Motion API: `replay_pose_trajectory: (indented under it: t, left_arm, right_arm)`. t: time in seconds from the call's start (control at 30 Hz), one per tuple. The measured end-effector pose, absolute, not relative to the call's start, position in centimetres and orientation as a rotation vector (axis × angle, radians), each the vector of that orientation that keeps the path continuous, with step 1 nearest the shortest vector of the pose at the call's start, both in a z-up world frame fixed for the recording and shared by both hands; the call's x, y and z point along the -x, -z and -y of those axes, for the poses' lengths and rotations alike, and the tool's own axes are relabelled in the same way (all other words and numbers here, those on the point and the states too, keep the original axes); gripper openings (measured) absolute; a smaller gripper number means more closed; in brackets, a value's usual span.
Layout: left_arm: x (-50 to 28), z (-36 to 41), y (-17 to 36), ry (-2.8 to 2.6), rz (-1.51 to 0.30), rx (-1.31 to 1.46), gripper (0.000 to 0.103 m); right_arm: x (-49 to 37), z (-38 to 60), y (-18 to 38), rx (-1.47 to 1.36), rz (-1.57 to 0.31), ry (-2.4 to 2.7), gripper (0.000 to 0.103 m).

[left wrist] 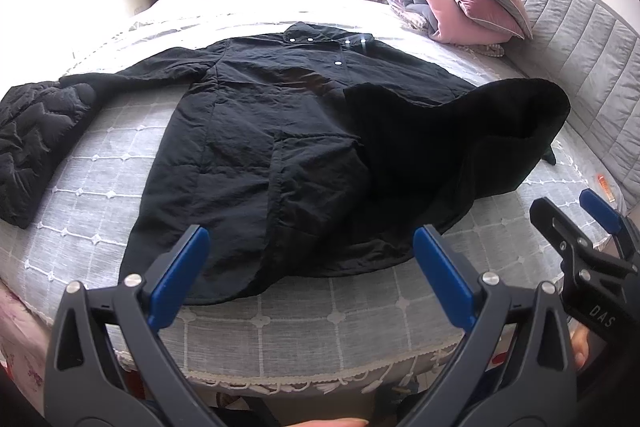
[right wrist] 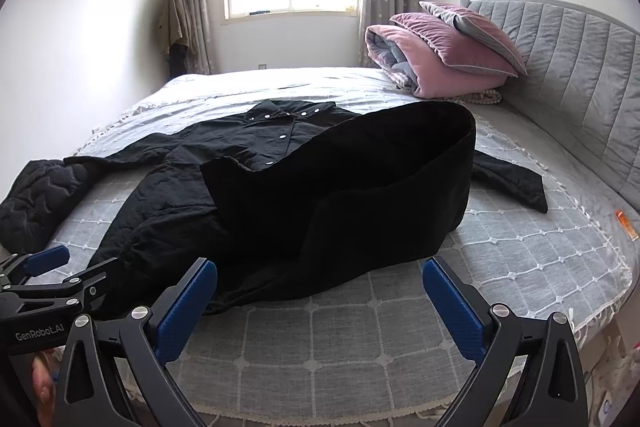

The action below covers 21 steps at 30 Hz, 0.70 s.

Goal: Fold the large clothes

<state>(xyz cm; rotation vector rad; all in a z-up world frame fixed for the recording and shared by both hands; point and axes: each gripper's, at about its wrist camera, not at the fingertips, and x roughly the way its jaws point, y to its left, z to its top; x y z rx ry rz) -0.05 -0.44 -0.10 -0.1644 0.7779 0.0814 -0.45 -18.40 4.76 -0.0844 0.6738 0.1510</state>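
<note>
A long black coat point(left wrist: 256, 131) point(right wrist: 224, 187) lies spread on the bed, collar with silver snaps toward the window. Its right front panel point(left wrist: 448, 147) point(right wrist: 360, 195) is flipped up and bulges, showing a dark fleecy lining. One sleeve point(left wrist: 36, 139) point(right wrist: 36, 203) stretches left, the other point(right wrist: 508, 179) right. My left gripper point(left wrist: 312, 251) point(right wrist: 48, 267) hovers open over the hem at the bed's near edge, nothing between its blue pads. My right gripper point(right wrist: 320, 283) point(left wrist: 576, 211) is open too, just short of the raised panel's lower edge.
The bed point(left wrist: 320, 315) point(right wrist: 360, 339) has a grey grid-patterned cover with fringe. Pink and grey pillows and a rolled quilt point(left wrist: 452, 3) point(right wrist: 444, 47) sit by the padded headboard point(right wrist: 580, 87). A small orange item point(right wrist: 626, 225) lies near the right edge. Clothes hang in the far corner.
</note>
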Motion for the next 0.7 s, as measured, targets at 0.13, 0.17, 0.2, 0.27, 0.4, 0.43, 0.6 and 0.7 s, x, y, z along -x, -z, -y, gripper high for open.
replay_pose_trajectory:
  t: [0.13, 0.17, 0.2, 0.27, 0.4, 0.43, 0.6, 0.7]
  left_arm:
    - [0.02, 0.28, 0.06, -0.078, -0.790, 0.170, 0.102]
    - [0.01, 0.27, 0.06, -0.078, -0.790, 0.169, 0.102]
    - [0.03, 0.32, 0.04, -0.081, -0.786, 0.167, 0.102]
    - [0.01, 0.28, 0.04, -0.083, -0.789, 0.166, 0.102]
    - [-0.05, 0.07, 0.08, -0.093, -0.803, 0.180, 0.102]
    - [-0.01, 0.05, 0.04, -0.097, -0.792, 0.175, 0.102]
    - [0.02, -0.13, -0.02, -0.087, -0.756, 0.194, 0.102]
    - [-0.03, -0.21, -0.11, -0.097, -0.761, 0.173, 0.102]
  right_arm:
    - [0.46, 18.25, -4.77, 0.092, -0.672, -0.145, 0.103]
    - [0.46, 18.22, -4.77, 0.094, -0.671, -0.144, 0.103]
    - [0.44, 18.20, -4.76, 0.096, -0.670, -0.143, 0.103]
    - [0.42, 18.15, -4.74, 0.098, -0.669, -0.141, 0.103]
    - [0.52, 18.15, -4.78, 0.100, -0.665, -0.141, 0.103]
    - [0.52, 18.17, -4.78, 0.100, -0.665, -0.141, 0.103]
    - [0.53, 18.13, -4.78, 0.099, -0.665, -0.141, 0.103]
    - [0.60, 18.11, -4.80, 0.098, -0.663, -0.141, 0.103]
